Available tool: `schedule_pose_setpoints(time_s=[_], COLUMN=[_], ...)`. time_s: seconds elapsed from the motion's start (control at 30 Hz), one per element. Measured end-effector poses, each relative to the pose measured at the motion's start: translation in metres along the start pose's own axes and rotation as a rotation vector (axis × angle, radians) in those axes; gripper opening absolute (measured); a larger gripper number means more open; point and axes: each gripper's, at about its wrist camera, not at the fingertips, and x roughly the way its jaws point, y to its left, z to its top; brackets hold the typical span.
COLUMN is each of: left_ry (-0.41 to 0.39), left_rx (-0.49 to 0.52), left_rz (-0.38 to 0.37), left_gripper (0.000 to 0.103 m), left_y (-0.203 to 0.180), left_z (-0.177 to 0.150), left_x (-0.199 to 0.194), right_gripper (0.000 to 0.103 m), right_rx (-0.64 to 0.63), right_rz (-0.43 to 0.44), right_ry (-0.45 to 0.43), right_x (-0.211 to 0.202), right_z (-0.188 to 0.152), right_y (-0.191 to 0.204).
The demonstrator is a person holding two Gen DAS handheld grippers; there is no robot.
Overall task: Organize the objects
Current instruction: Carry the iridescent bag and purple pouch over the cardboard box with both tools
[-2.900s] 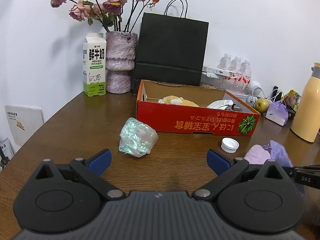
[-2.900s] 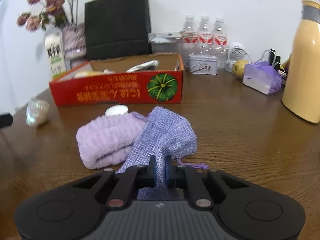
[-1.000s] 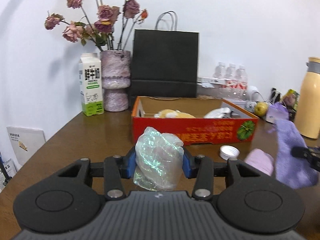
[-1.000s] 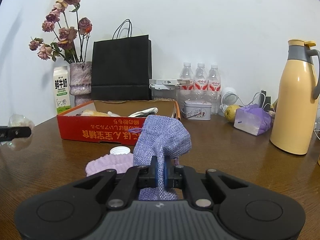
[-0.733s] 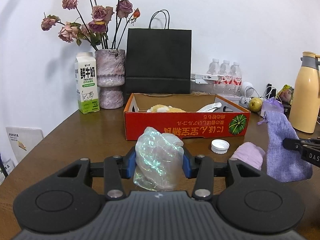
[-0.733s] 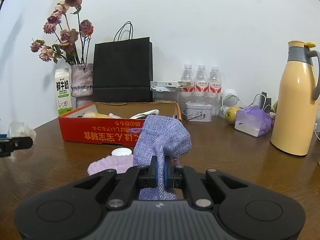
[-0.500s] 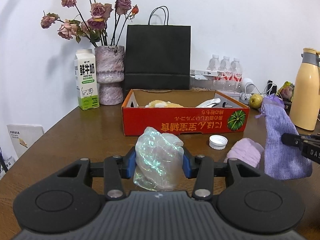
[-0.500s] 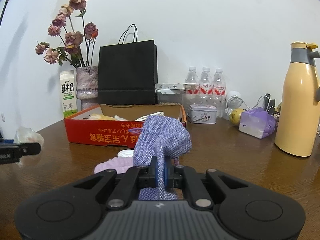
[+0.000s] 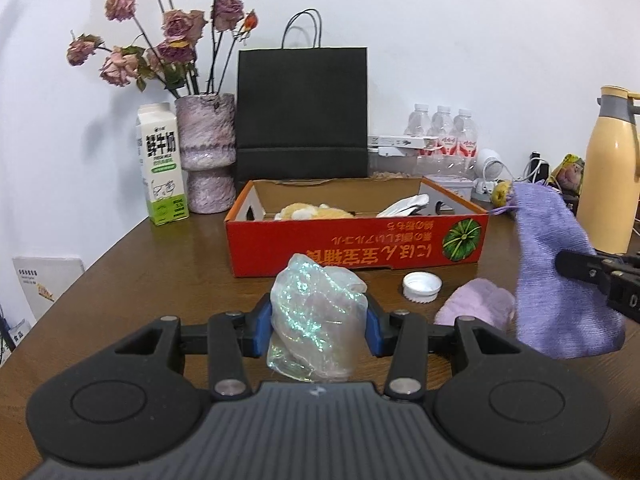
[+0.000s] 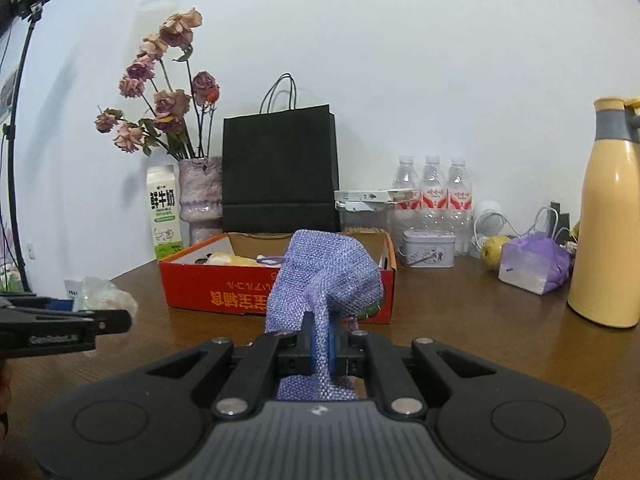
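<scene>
Left wrist view
Left hand-held gripper (image 9: 318,330): blue pads pinching an iridescent plastic bag (image 9: 316,326), near side of the red cardboard box (image 9: 356,240).
Bench (image 9: 160,264): white bottle cap (image 9: 422,286) and lilac towel (image 9: 476,308) lie right of the bag.

Right wrist view
Right hand-held gripper (image 10: 319,344): pressed together on a purple woven pouch (image 10: 324,276), held above the bench before the box (image 10: 208,288).
Far right: yellow thermos (image 10: 610,216).

Left gripper (image 9: 318,330) and right gripper (image 10: 319,346), jaws clamped, both loaded.
</scene>
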Motion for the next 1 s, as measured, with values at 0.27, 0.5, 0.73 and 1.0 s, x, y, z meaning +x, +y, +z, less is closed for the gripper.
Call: schedule_pose_setpoints(time_s=[0.27,0.5,0.73,1.0], left_ry=[-0.015,-0.032,-0.033,-0.035], left_rx=[-0.015,-0.032,-0.062,-0.095], left_rz=[-0.003,0.005,0.020,0.035], left_gripper=[0.045,0.045,0.045,0.046], left_y=[-0.005,-0.004,0.001,0.006], left_z=[0.016,0.035,0.051,0.067], left_x=[0.008,0.019,0.035,0.053], right_gripper=[0.005,0.005,0.005,0.005], right_rx=[-0.056,-0.064,-0.060,-0.052], right_rz=[0.020,0.049,0.065,0.074], right_ry=[-0.009,-0.012,-0.018,-0.021], right_x=[0.010,0.029,0.051,0.071], right_z=[0.019,0.038,0.048,0.059], right_y=[0.006,0.012,0.018,0.019])
